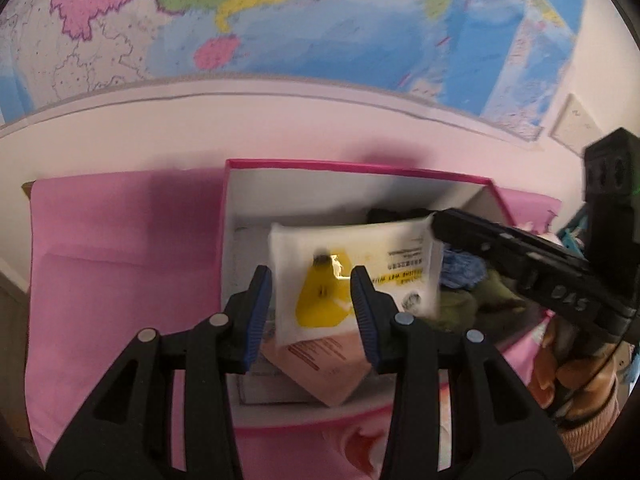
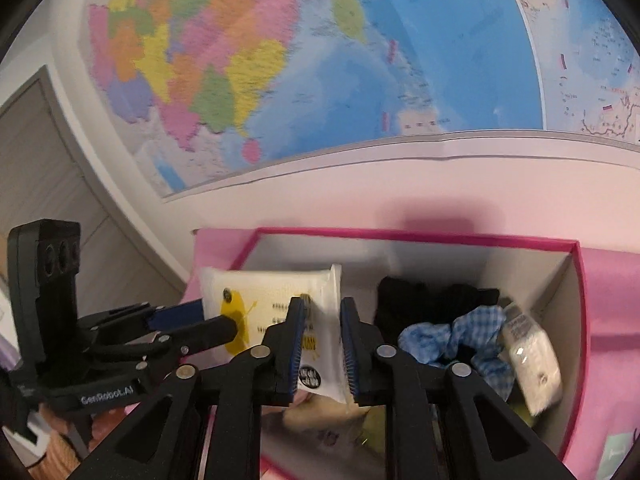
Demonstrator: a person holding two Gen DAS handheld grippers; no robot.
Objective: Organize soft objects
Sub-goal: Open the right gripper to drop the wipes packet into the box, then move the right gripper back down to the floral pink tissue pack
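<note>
Gripping one white wet-wipe pack (image 2: 320, 320) from opposite ends, the right gripper (image 2: 323, 344) and left gripper (image 1: 312, 312) are both clamping it, holding it above the pink-rimmed box (image 2: 420, 236) containing a blue checked cloth (image 2: 460, 340).

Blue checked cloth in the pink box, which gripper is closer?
Right. The right gripper is just beside the blue checked cloth; the left gripper is farther off, across the white packet.

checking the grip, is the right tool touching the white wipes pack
Touching. The right wrist view shows the right tool with both blue pads pressed against the end of the white wipes pack, no gap visible.
</note>
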